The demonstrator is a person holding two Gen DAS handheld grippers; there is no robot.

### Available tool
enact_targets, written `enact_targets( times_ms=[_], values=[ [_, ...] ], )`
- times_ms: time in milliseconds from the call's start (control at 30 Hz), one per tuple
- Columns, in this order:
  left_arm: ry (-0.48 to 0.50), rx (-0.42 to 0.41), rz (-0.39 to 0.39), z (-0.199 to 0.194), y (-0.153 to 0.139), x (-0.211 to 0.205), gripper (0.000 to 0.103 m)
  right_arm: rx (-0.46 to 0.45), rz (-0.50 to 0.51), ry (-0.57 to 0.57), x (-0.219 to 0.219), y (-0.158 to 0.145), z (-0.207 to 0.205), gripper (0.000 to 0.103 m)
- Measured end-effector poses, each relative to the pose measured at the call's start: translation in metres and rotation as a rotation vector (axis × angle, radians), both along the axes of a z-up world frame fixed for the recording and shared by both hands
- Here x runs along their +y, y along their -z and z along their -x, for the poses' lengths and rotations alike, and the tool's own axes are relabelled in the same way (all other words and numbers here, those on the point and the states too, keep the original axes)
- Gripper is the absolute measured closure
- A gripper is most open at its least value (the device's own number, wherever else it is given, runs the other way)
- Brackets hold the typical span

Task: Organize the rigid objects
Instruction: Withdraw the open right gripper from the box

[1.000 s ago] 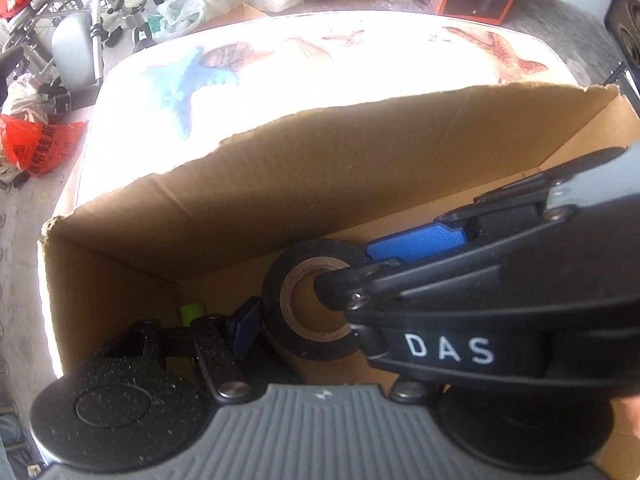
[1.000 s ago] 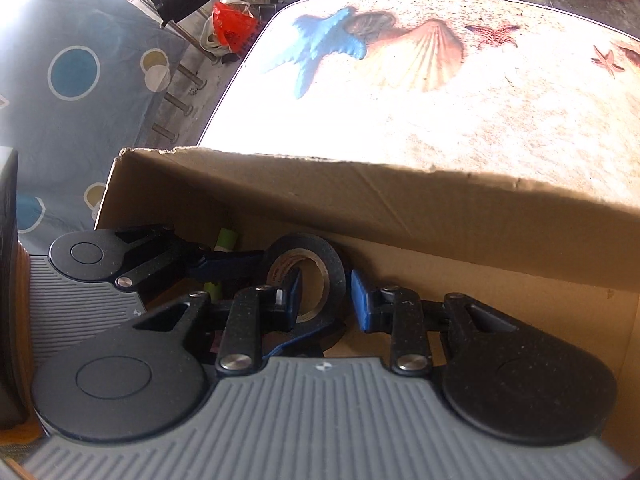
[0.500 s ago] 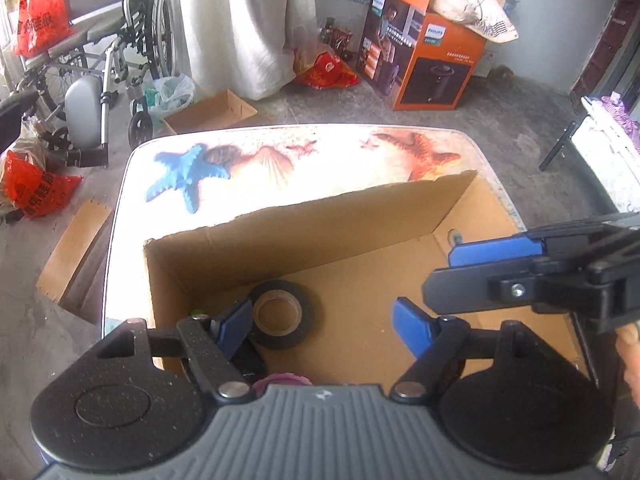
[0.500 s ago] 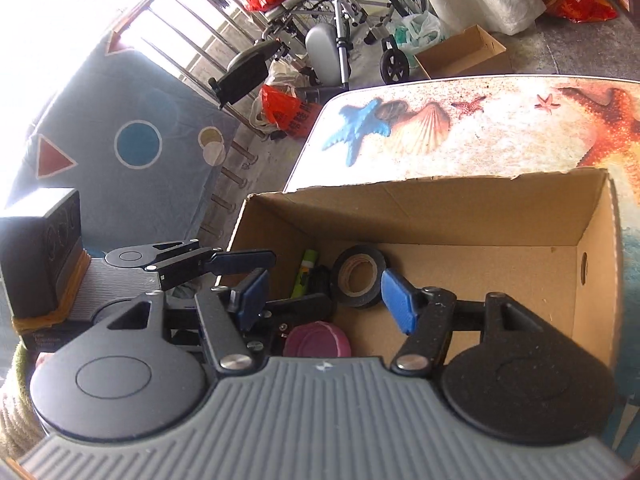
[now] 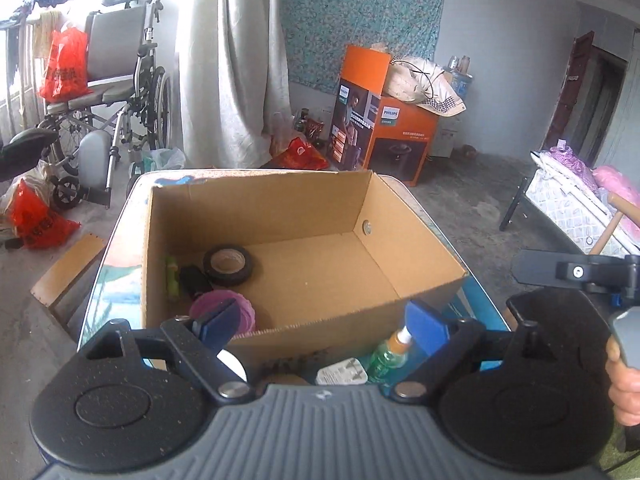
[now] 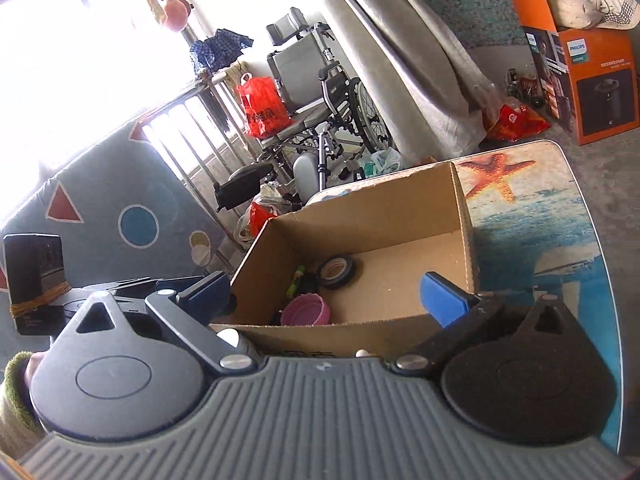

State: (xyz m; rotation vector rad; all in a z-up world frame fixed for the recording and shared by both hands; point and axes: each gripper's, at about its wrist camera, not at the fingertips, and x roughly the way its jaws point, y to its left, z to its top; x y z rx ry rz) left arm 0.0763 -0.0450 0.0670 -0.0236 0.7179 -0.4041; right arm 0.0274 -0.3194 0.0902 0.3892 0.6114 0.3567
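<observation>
Two views, both grippers now pulled up and back from the cardboard box.

Left wrist: left gripper jaws wide apart, nothing between them. A second ago it was down inside the box right beside the black tape roll; now it hangs above the near wall. Tape roll lies flat on the box floor near the left wall, released. Beside it a green tube against the left wall, a dark block, and a pink lid by the near wall, partly behind the left blue pad. Outside the box, just in front of the near wall on the table: a green bottle, a white plug adapter, something white and round, partly hidden. Right gripper visible at far right edge, well apart from the box.

Right wrist: right gripper also spread wide, empty; a second ago its fingers were around the tape roll deep in the box. Roll now sits alone on the floor, pink lid nearer the camera, green tube to the left. Left gripper seen at left edge, outside the box.

Judgement: tape placement looks done; several items remain outside the near wall, so next is likely a pick from those. Task partway.
</observation>
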Motion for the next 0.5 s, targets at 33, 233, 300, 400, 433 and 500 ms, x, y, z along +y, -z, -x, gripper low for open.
enact_targets(
  times_ms=[33,233,300,400,433,500],
  values=[
    [0.01,0.012,0.006,0.01,0.009,-0.004,0.012,0.012,0.031,0.001,0.002,0.006,0.004,0.001],
    [0.044,0.084,0.026,0.035,0.057,-0.026,0.011,0.031,0.339,0.049,0.035,0.035,0.014,0.001],
    [0.039,0.096,0.027,0.037,0.066,-0.03,0.006,0.01,0.403,0.062,0.039,0.038,0.012,0.001],
    [0.06,0.112,0.024,0.039,0.074,-0.03,0.004,-0.013,0.455,0.064,0.042,0.041,0.014,0.001],
    [0.069,0.111,0.021,0.038,0.074,-0.031,0.003,-0.015,0.463,0.062,0.043,0.041,0.014,0.001],
    [0.077,0.104,0.022,0.039,0.074,-0.032,0.0,-0.025,0.474,0.055,0.04,0.039,0.016,0.001]
  ],
)
